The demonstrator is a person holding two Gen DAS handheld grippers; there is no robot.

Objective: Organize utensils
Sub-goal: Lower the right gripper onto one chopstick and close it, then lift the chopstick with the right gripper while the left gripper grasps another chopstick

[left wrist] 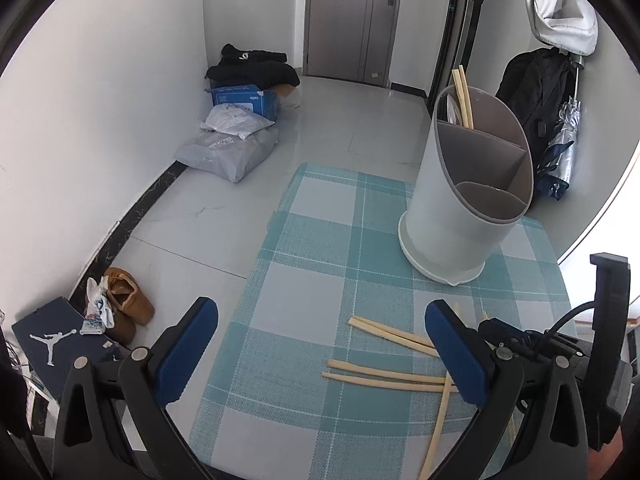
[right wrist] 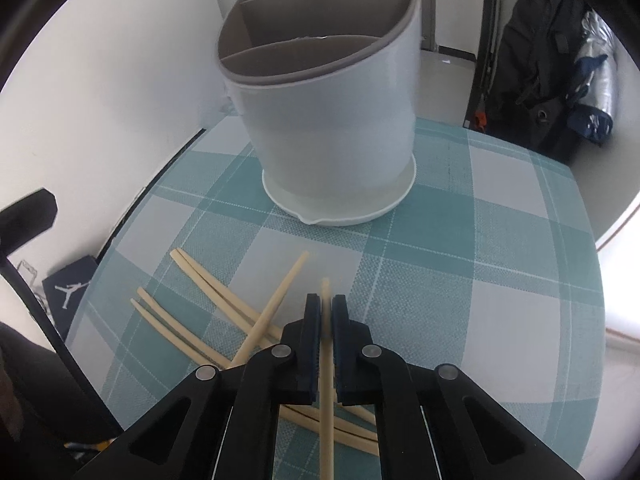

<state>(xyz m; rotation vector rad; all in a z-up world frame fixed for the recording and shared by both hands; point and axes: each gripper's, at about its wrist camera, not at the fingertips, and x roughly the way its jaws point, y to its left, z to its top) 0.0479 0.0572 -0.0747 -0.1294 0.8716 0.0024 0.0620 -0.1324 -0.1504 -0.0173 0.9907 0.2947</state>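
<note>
We have the right tongs [right wrist: 325, 308] clamped on a single chopstick [right wrist: 326, 380], its tip poking out just past the pads toward twelve o'clock. The left tongs [left wrist: 320, 344] stand wide apart with nothing between them, hovering over the desk [left wrist: 304, 280].

The chopstick looks light, stiff and smooth, probably bamboo or pale plastic, so we judge it will slip or pivot in the pads if held near one end. A grip nearer its middle would carry it steadier; here the pads sit close to the tip, so it may swing.

The loose chopsticks [right wrist: 208, 304] lie crossed on the checked cloth at about nine o'clock of the right tongs, some overlapping.

The utensil holder [right wrist: 320, 120] stands upright at twelve o'clock, split into three compartments. The farthest one holds a pair of chopsticks [left wrist: 463, 98] and what seems a metal spoon; the middle and nearest look empty.
</note>
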